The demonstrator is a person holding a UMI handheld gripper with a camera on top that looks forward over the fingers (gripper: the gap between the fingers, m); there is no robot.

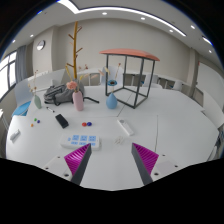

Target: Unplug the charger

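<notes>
On the white worktop (150, 130), left to right: a pink vase (78, 100), a blue vase (111, 101), then a black frame stand (133, 80). The gripper (110, 160) hovers with fingers wide apart. I cannot make out the charger.

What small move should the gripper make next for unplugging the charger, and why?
Probably a short advance over the white table toward the white block, which looks like the charger. The gripper is open and holds nothing, and the block lies beyond the fingertips, too far ahead to be gripped from here.
</notes>
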